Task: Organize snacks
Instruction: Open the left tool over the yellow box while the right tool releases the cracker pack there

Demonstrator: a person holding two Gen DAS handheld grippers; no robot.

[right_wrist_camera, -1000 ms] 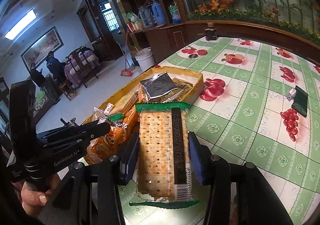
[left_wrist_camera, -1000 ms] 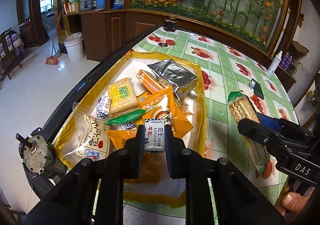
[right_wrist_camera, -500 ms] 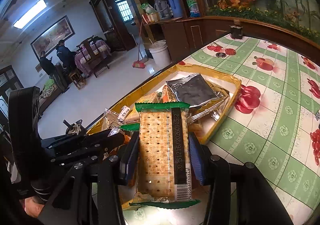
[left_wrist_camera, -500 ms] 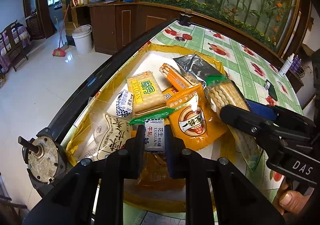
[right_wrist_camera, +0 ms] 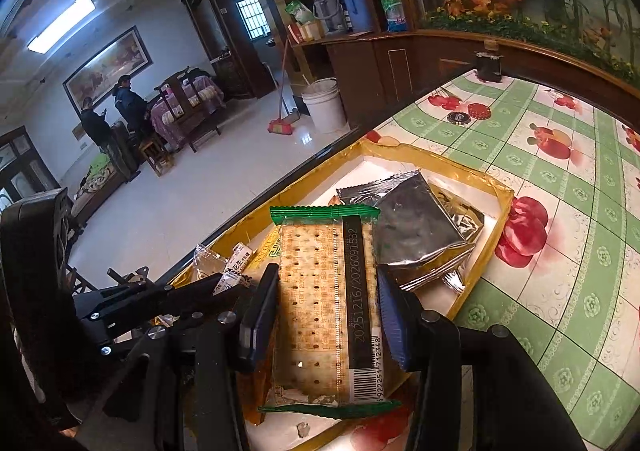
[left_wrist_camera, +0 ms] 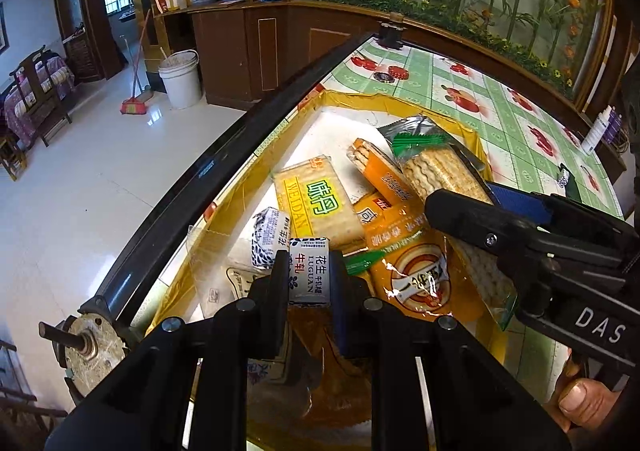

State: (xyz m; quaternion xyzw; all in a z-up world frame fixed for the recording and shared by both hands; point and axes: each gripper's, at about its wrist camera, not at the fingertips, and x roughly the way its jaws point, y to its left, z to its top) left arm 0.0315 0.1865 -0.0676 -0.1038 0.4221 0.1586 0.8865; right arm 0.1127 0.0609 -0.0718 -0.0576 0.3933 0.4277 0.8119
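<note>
Both hands are carrying snacks over the yellow tray (left_wrist_camera: pixel 400 103) that is sitting near the edge of the worktop (right_wrist_camera: pixel 560 179) with its green fruit-print cloth. The left gripper (left_wrist_camera: pixel 310 277) is holding its jaws pinched on a small white candy packet (left_wrist_camera: pixel 309 275), which is hanging just above the snacks at the near end of the tray. The right gripper (right_wrist_camera: pixel 326 315) is clamping its jaws on the long sides of a clear cracker pack (right_wrist_camera: pixel 326 307) with green crimped ends, poised over the middle of the tray. Below it are lying a silver foil bag (right_wrist_camera: pixel 412 227), a yellow biscuit pack (left_wrist_camera: pixel 316 199) and an orange pouch (left_wrist_camera: pixel 416 275), some overlapping.

The step in hand appears to be delivery: both items are being brought to the tray to join the pile, and neither is resting on anything yet.

The next move is probably calling for lowering each piece into a free spot. The cracker pack is looking brittle, so it is likely wanting a flat, gentle set-down rather than a drop. The two grippers are working close together in the left wrist view, so releasing in turn may be avoiding a knock
</note>
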